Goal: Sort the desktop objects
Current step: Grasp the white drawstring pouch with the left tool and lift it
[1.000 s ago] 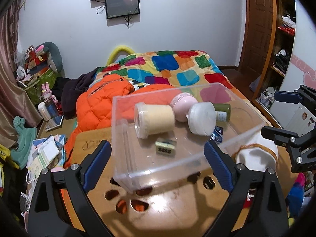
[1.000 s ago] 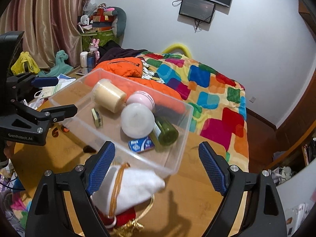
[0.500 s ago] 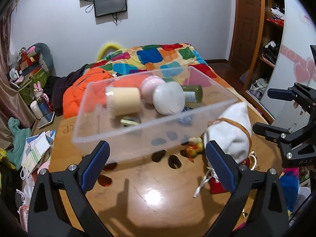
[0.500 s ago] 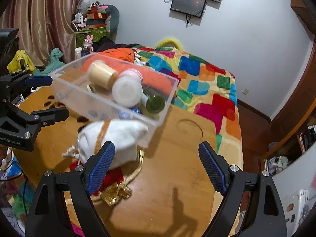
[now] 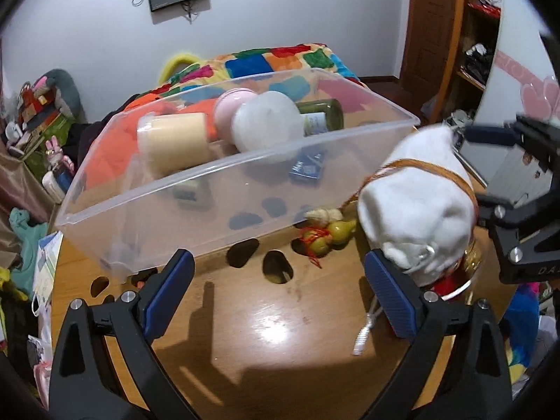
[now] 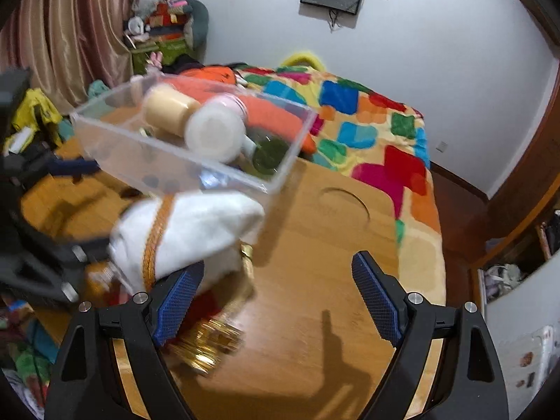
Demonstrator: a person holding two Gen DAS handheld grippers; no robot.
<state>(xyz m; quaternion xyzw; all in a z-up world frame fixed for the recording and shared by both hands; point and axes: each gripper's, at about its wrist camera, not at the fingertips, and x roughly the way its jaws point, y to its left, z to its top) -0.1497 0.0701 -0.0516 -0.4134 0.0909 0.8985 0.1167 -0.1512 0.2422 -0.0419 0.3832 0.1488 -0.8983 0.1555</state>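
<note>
left gripper (image 5: 278, 294): i see my ribbed blue pads spread wide with nothing between them, over the glossy wooden table (image 5: 245, 336), short of the bin.
right gripper (image 6: 276, 297): released too, jaws standing apart; its left pad sits just beside the pouch, whether touching i cannot tell.
pouch (image 5: 416, 210): soft white cloth bag, rounded and lumpy, banded by an orange braided cord, lying just right of the bin's near corner; gold beads and red fabric show under it.
gourd charm (image 5: 329, 234): small yellow-green gourds with red thread, between pouch and bin.
table cutouts (image 5: 276, 266): dark oval holes in the wood, just in front of the bin.
bin (image 5: 168, 206): clear rigid plastic, rectangular, standing on the table.
inside the bin: cream cylindrical jar (image 5: 171, 141) on its side, white round-capped bottle (image 5: 267, 124), pink rounded container (image 5: 229, 106) behind, dark green glass bottle (image 5: 322, 115) lying flat, small blue packet (image 5: 308, 168) on the floor.
beyond the bin: orange puffy jacket (image 6: 206, 77), then a quilt (image 6: 367, 119) of bright squares.
</note>
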